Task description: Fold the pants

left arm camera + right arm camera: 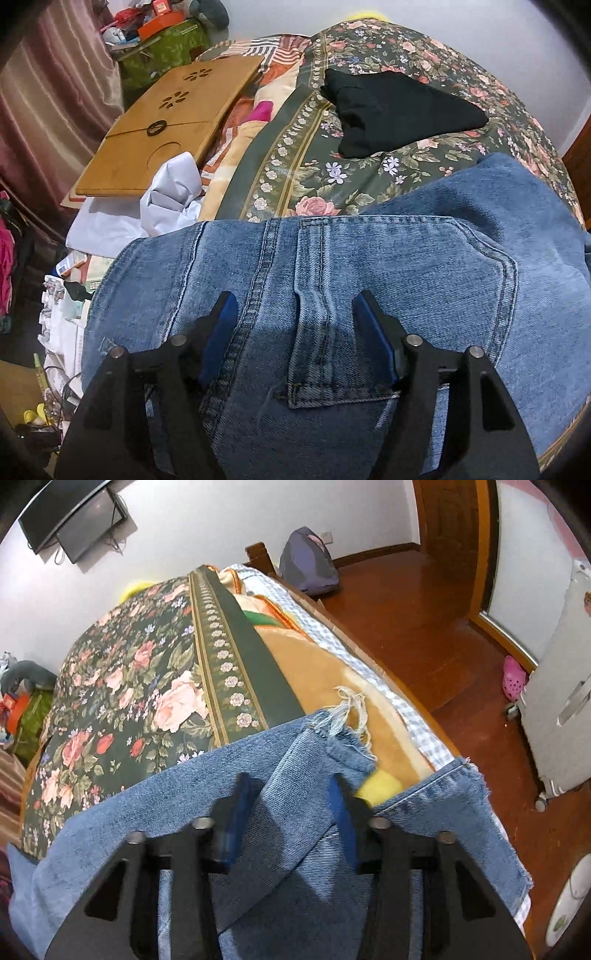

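Note:
Blue jeans (369, 266) lie across the floral bedspread (369, 173). In the left wrist view my left gripper (295, 314) is open, its fingers spread over the waistband near a belt loop (317, 332) and back pocket. In the right wrist view my right gripper (290, 794) is open, its fingers either side of a folded-over leg end with a frayed hem (343, 738). The jeans (184, 794) fill the lower half of that view. Neither gripper holds fabric.
A folded black garment (399, 110) lies further up the bed. A wooden lap tray (166, 125) and white cloth (170, 195) sit at the left. The bed's right edge (388, 686) drops to a wood floor with a backpack (310, 565) and white appliance (557, 701).

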